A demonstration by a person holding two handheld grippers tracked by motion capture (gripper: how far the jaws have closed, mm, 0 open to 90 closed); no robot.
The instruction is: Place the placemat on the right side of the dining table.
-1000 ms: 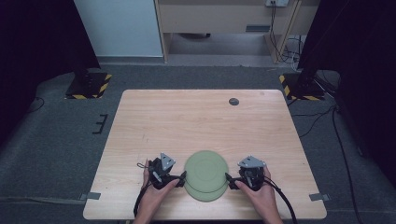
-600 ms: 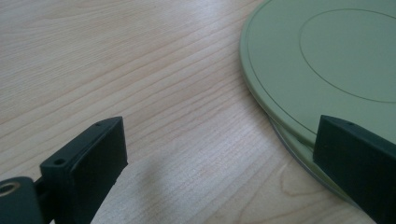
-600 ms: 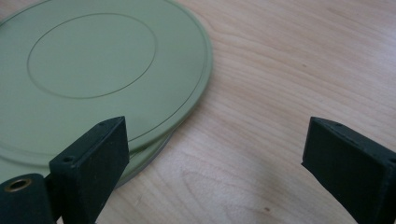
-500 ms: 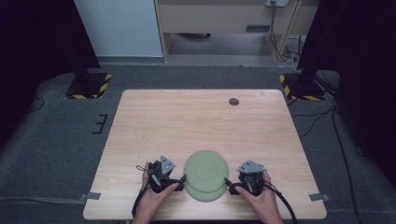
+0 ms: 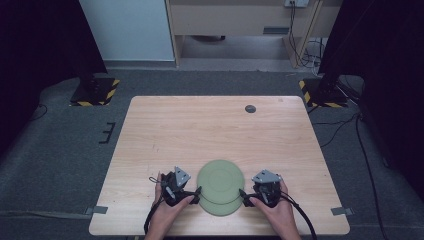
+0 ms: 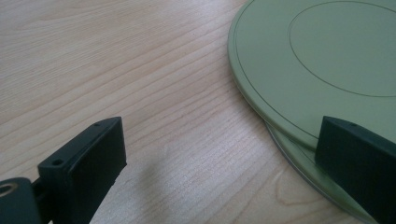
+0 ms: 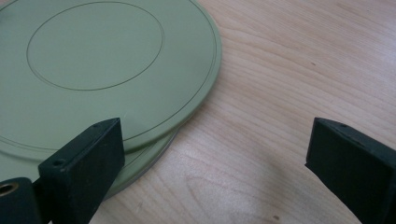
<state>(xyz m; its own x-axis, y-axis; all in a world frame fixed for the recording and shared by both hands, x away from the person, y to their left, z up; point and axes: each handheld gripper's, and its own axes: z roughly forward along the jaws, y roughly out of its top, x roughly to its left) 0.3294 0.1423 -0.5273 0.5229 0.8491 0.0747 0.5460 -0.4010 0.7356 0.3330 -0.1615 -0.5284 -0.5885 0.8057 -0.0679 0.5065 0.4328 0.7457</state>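
High view: two round, flat, pale green plates stacked on a light wooden worktop [image 5: 150, 140], near its front edge, about midway across. The upper green plate [image 5: 220, 180] sits slightly farther back than the lower green plate [image 5: 220, 208], whose front rim shows as a crescent. The left hand-held gripper [image 5: 192, 195] lies just beside the stack's left edge, the right hand-held gripper [image 5: 243, 196] just beside its right edge — each held in a hand coming in from below. A small dark round disc [image 5: 250, 108] rests well apart, near the far edge.

Left gripper view: jaws spread wide, nothing between them but bare wood. One jaw stands over the stack's rim; upper green plate [image 6: 327, 60] overlaps lower green plate [image 6: 299, 158].

Right gripper view: jaws likewise parted — one over the plates' edge, the other over the worktop [image 7: 299, 70]. Upper green plate [image 7: 107, 60] shows a faint concentric ring; lower green plate [image 7: 149, 161] peeks out beneath it.
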